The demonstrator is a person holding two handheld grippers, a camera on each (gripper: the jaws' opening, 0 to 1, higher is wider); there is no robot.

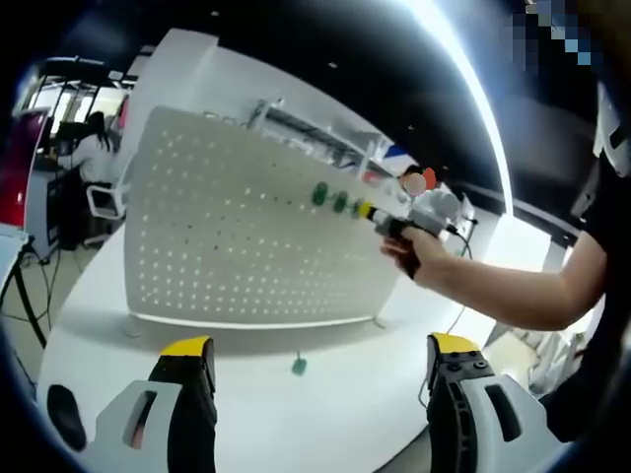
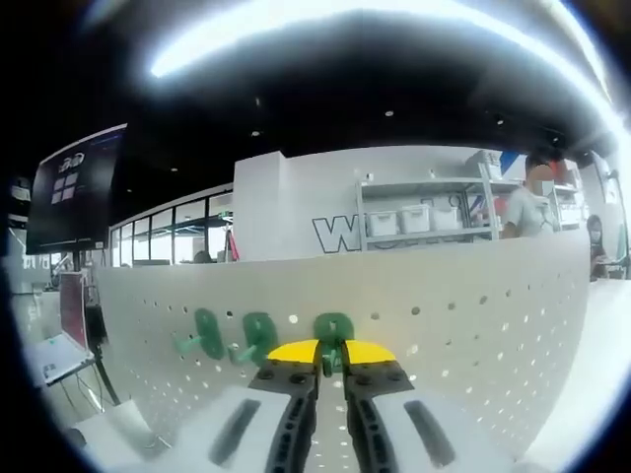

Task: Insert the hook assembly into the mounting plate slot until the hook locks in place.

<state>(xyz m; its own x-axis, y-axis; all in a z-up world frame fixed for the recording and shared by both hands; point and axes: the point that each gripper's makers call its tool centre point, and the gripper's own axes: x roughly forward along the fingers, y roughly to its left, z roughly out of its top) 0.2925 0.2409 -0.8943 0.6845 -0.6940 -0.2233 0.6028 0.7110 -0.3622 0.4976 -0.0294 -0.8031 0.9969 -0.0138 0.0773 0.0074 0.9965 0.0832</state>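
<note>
A white perforated mounting plate stands upright on the white table. Two green hooks sit in its holes near the right end. A person's hand holds my right gripper against the plate just right of them. In the right gripper view the plate spans the picture with two seated hooks at the left. My right gripper is shut on a third green hook, pressed to the plate. My left gripper hovers open over the table, with a loose green hook lying between its jaws.
A black object lies near the table's left edge. The person's forearm reaches in from the right. Behind the plate are shelves with bins, a dark screen and a standing person.
</note>
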